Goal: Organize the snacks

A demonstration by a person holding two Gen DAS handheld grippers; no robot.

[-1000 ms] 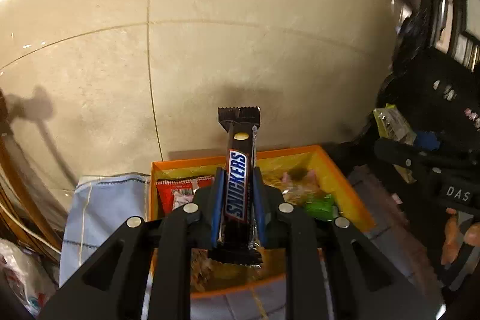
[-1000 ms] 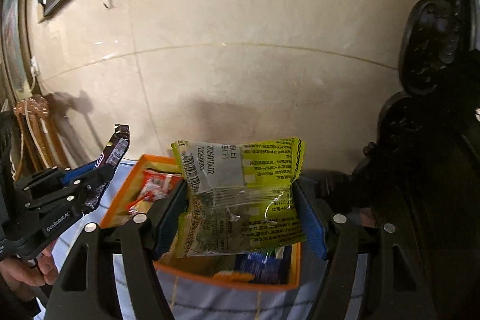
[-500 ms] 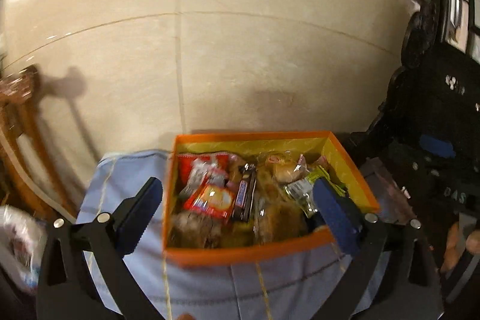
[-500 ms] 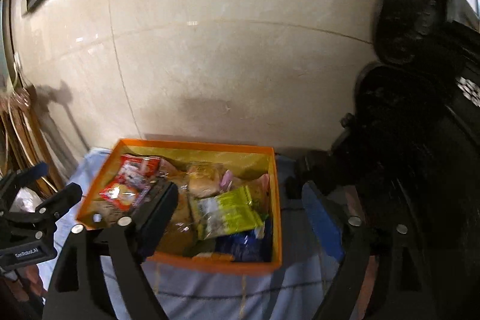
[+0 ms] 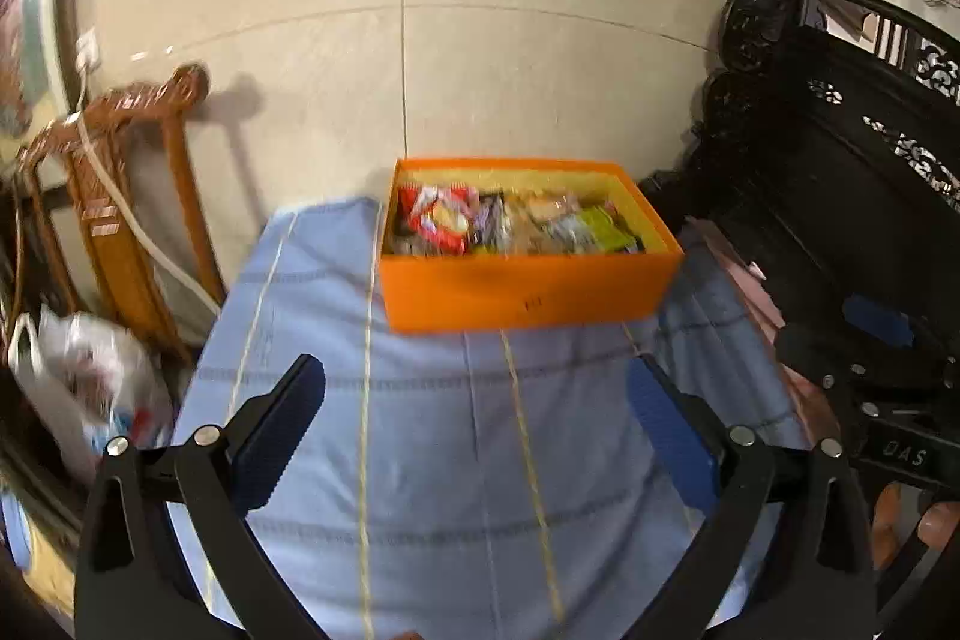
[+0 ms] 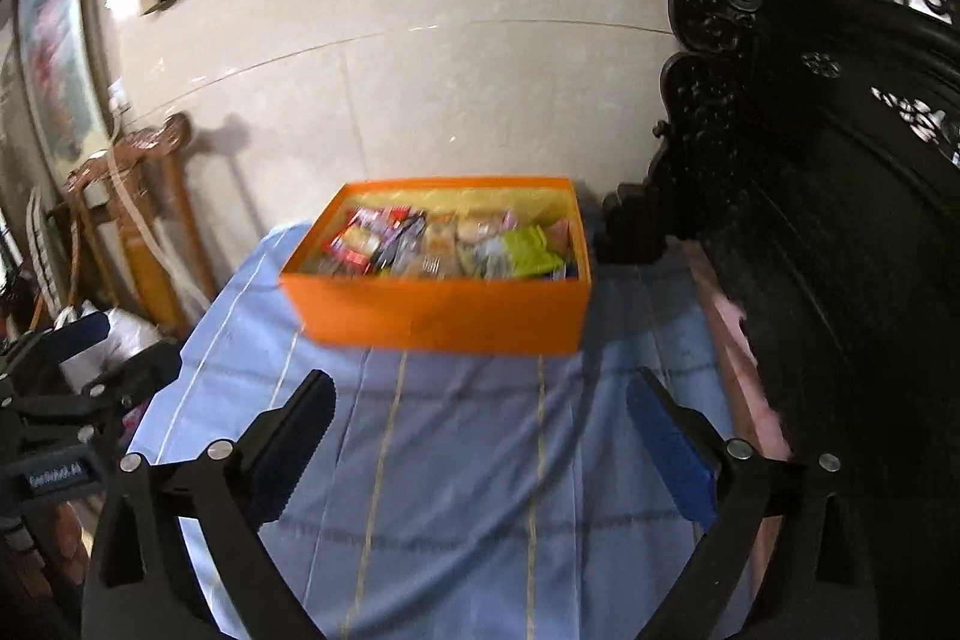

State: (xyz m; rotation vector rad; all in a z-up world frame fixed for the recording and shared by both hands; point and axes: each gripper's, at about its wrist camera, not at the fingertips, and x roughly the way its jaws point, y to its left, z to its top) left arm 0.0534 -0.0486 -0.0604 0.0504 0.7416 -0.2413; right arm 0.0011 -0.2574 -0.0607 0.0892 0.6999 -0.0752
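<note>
Rectangular orange box (image 5: pixel 528 289) at blue cloth's (image 5: pixel 456 460) far edge held crinkly wrapped snacks (image 5: pixel 510 226). Left gripper (image 5: pixel 474 424) released, empty; right gripper (image 6: pixel 480 424) opening, empty.

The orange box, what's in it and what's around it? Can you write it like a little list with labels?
box: orange box, open top, standing on the blue cloth
inside: mixed snack packets, among them a red packet and a green packet
left gripper: open, nothing between its fingers, short of the box
right gripper: jaws opening, nothing between them, also short of the box
left of the table: white plastic bag
right of the table: dark carved furniture
</note>
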